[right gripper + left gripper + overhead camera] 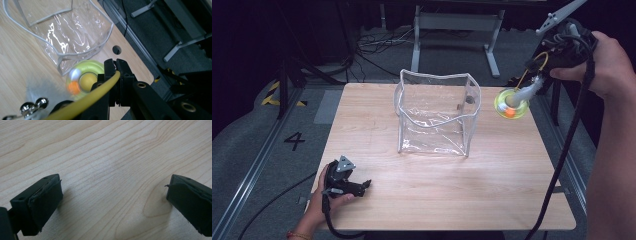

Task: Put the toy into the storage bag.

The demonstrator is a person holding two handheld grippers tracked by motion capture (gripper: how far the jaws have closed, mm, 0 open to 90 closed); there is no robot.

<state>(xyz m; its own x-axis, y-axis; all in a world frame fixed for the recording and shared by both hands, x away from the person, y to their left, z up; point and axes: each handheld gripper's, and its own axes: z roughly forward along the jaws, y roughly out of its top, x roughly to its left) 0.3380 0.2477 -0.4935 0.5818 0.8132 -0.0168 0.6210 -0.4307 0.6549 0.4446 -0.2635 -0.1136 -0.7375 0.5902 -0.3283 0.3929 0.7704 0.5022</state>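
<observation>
High view: The wooden bench (447, 190) carries a clear plastic bag (436, 112), which stands upright and open-topped near the far middle of the surface. The left gripper (362, 187) rests at the near left corner of the bench, held in the person's left hand (319, 202), well apart from the bag. The right gripper (532, 67) is held in the air above the far right edge of the bench. A yellow cord (532, 65) runs from its fingers, and a yellow-green ring toy (511, 103) with an orange ball hangs below it, just beside the right wall of the bag and clear of the bench surface.

Left gripper view: The fingers (46, 202) are spread wide, with bare bench (110, 170) between them. Nothing lies between the pads.

Right gripper view: The fingers (125, 75) are pressed together and pinch the yellow cord (100, 93), which crosses them diagonally. The ring toy (85, 77) hangs beyond the fingertips, blurred, above the bench (20, 70) and just beside the nearest corner of the clear plastic bag (72, 35). A metal clasp (32, 106) is visible at the lower left edge.
</observation>
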